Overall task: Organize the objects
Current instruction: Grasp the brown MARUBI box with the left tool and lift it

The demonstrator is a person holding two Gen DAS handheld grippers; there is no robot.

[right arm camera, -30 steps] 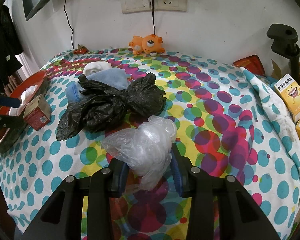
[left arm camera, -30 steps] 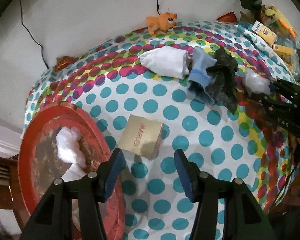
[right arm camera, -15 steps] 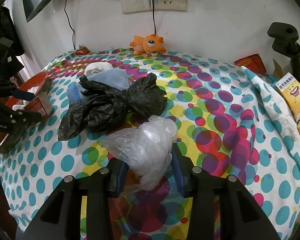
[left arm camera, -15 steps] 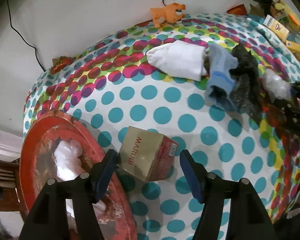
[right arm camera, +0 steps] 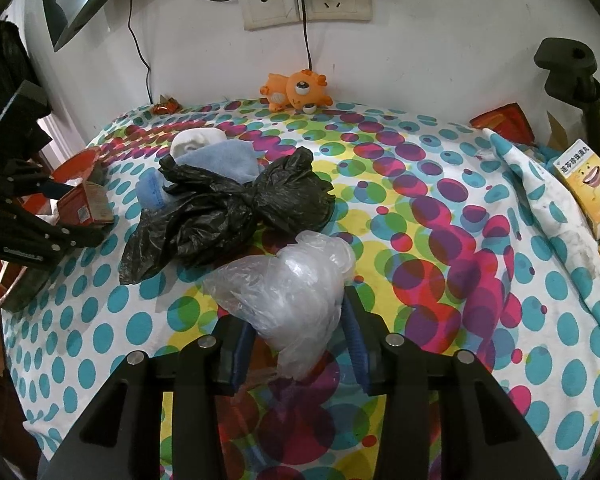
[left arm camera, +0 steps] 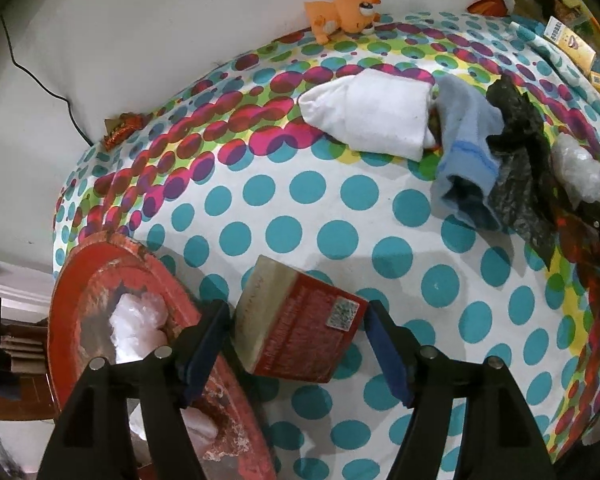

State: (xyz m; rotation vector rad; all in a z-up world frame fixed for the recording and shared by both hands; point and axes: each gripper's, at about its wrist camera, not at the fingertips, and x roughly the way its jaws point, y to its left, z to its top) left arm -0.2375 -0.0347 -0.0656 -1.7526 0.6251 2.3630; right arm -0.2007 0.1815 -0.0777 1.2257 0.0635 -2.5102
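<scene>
We are straddling a small red and gold box (left arm camera: 300,328) with our left gripper (left arm camera: 296,344), whose jaws have just been opening wide; the box is sitting tilted between the pads, not pinched, at the near left of the dotted tablecloth (left arm camera: 340,208), just beside a red tray (left arm camera: 72,300). Our right gripper (right arm camera: 296,344) is clenching a crumpled clear plastic bag (right arm camera: 288,280), near centre. We judge the box pickup is in hand; next we would need to be closing squarely on its sides. Farther off, a black bag (right arm camera: 236,208) is lying.
</scene>
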